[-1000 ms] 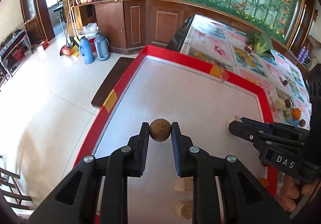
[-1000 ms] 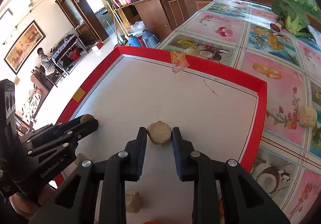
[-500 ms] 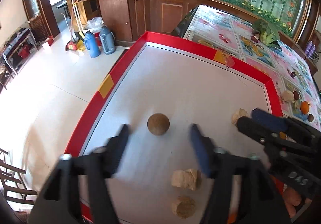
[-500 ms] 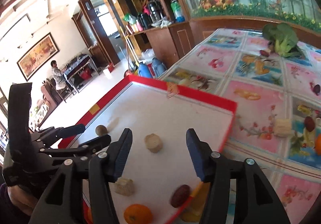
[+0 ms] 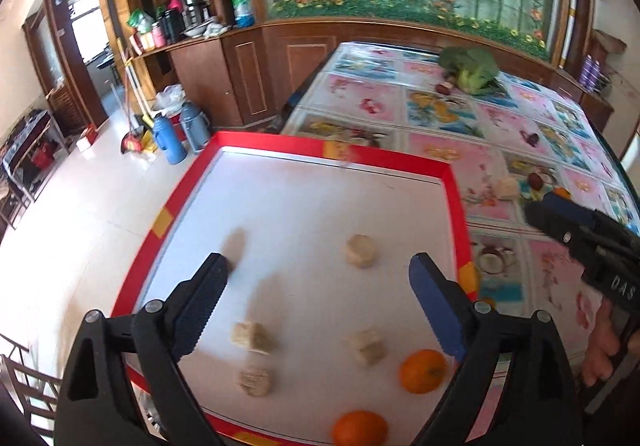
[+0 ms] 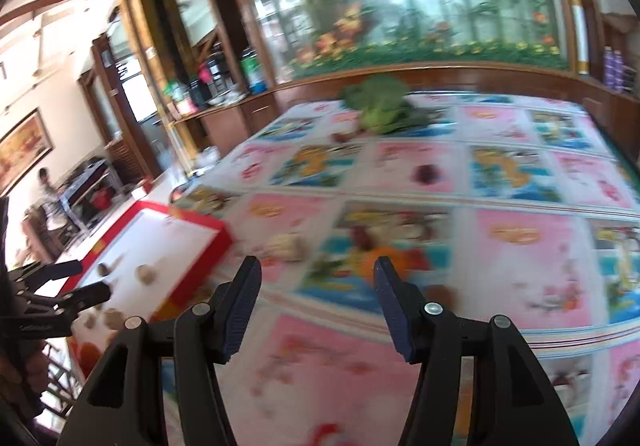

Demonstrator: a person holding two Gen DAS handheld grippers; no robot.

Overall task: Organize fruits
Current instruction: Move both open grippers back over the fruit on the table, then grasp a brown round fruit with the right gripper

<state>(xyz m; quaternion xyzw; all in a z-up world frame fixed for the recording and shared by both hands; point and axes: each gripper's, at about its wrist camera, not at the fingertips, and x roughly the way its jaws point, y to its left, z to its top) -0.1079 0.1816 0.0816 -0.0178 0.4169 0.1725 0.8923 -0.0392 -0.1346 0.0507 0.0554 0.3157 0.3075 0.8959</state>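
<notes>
A red-rimmed white tray (image 5: 456, 214) holds several beige fruit chunks (image 5: 360, 251), two oranges (image 5: 422, 371) and a blurred brown round fruit (image 5: 234, 244). My left gripper (image 5: 318, 302) hangs open and empty above the tray. My right gripper (image 6: 316, 304) is open and empty over the patterned tablecloth, right of the tray (image 6: 218, 234). Loose fruit lies ahead of it: an orange (image 6: 378, 256), a beige chunk (image 6: 286, 244) and a dark red fruit (image 6: 427, 173). The right view is motion-blurred.
Broccoli (image 5: 472, 66) lies at the table's far end, with more small fruits (image 5: 534, 179) on the cloth right of the tray. The floor drops off left of the tray, with thermos jugs (image 5: 170, 138). Wooden cabinets stand behind.
Both grippers opened and let go: the left released the brown round fruit, the right the beige chunk, both left in the tray. Both pulled back; the right swung right over the tablecloth.
</notes>
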